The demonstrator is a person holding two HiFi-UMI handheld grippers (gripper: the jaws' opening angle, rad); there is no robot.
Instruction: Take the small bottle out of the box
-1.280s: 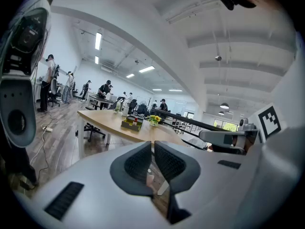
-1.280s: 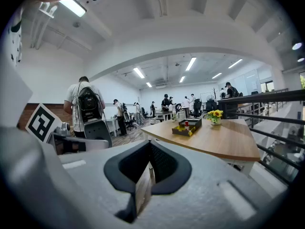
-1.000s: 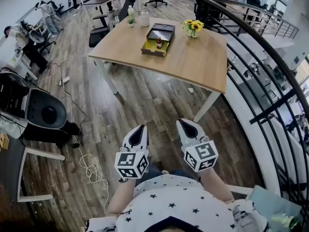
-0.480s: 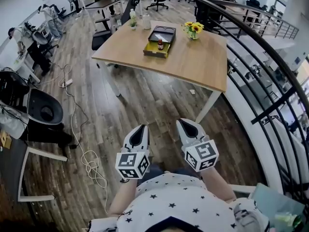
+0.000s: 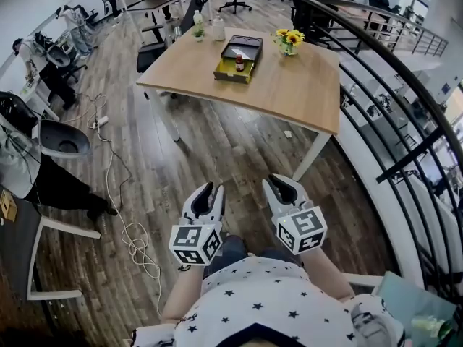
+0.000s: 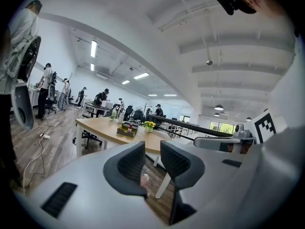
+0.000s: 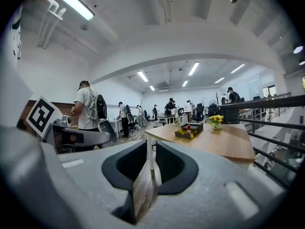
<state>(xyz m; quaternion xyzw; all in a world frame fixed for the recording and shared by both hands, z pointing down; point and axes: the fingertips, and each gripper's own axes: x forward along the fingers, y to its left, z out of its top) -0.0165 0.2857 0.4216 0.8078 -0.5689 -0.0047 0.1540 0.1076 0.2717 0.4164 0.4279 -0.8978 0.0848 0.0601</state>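
Far ahead, a small red-capped bottle (image 5: 239, 64) stands in a yellow and black box (image 5: 230, 76) on a wooden table (image 5: 296, 92). Both grippers hang low over the wooden floor, well short of that table. In front of my body, my left gripper (image 5: 210, 191) is opening its jaws, with nothing between them. Beside it, my right gripper (image 5: 281, 185) is opening too, its gap narrower and empty. The left gripper view shows the left gripper (image 6: 151, 151) with the bottle (image 6: 130, 126) and box (image 6: 126, 131) small beyond it. In the right gripper view the right gripper (image 7: 151, 156) points toward the bottle (image 7: 188, 127).
A vase of sunflowers (image 5: 290, 40) and two bottles (image 5: 197, 26) stand on the table's far side. A black stair railing (image 5: 394, 85) runs along the right. At left are a grey office chair (image 5: 61, 139), a person's sleeve (image 5: 14, 168) and a white cable (image 5: 137, 255) on the floor.
The left gripper's jaws have spread apart from shut, and the right gripper's have parted a little. At left the grey chair has shifted and a person has come into view.
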